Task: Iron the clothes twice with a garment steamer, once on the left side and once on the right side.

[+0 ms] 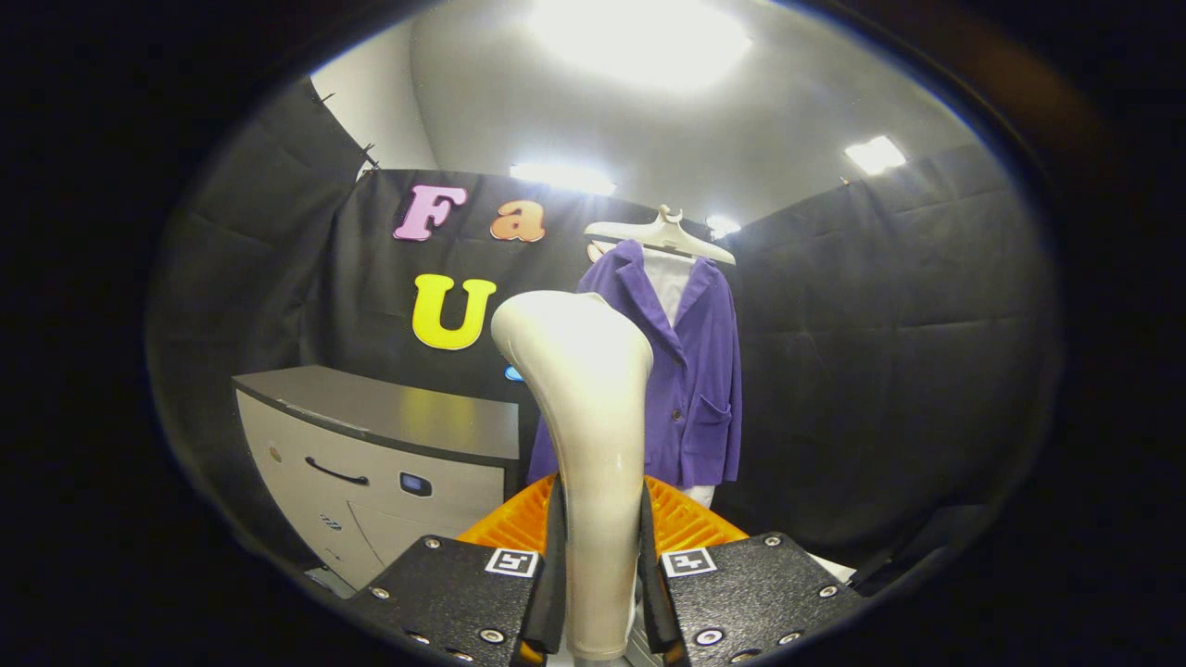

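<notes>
1. Right up close, the tongs (600, 593) were pinching the garment steamer (584, 408) by its cream handle, one finger pressed on each side, so the thing stood upright between them with its rounded head tipped a bit toward the left.
2. Just ahead of the fingers, down low behind the handle, sat something orange and ribbed (519, 523). Couldn't tell what it was.
3. Well beyond the fingers, a little right of the steamer head, a purple jacket (700, 371) hung over a white shirt (669, 278) on a white hanger (660, 233), against the black cloth wall.
4. Off to the left of the tongs and further back was a grey-topped cabinet (371, 435) with a dark handle on its pale front.
</notes>
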`<action>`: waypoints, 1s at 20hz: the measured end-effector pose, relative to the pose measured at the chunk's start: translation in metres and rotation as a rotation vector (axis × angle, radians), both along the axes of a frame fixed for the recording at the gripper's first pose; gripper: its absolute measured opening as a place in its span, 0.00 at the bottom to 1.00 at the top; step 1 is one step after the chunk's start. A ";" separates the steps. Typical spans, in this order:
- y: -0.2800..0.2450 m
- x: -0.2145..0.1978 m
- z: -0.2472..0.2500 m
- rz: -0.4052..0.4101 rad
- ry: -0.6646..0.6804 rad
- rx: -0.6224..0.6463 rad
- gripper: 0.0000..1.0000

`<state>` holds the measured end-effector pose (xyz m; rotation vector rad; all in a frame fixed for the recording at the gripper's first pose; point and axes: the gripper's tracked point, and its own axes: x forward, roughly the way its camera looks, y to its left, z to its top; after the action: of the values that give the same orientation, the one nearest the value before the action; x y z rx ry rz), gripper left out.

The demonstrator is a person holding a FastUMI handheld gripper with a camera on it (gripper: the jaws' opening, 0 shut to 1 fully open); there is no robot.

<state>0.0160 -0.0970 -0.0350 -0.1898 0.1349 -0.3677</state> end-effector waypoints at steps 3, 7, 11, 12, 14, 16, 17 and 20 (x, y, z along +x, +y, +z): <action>0.021 -0.013 0.001 0.011 0.000 -0.004 0.34; 0.034 -0.022 0.001 0.015 0.000 -0.015 0.34; 0.039 -0.027 0.002 0.009 -0.007 -0.007 0.34; 0.039 -0.026 0.003 0.009 -0.010 -0.006 0.34; 0.041 -0.023 0.003 0.008 -0.010 -0.003 0.34; 0.043 -0.021 0.005 0.010 -0.013 -0.004 0.34; 0.045 -0.020 0.006 0.011 -0.013 -0.004 0.34; 0.049 -0.019 0.005 0.018 -0.009 0.001 0.34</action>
<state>-0.0028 -0.0482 -0.0297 -0.1885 0.1247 -0.3507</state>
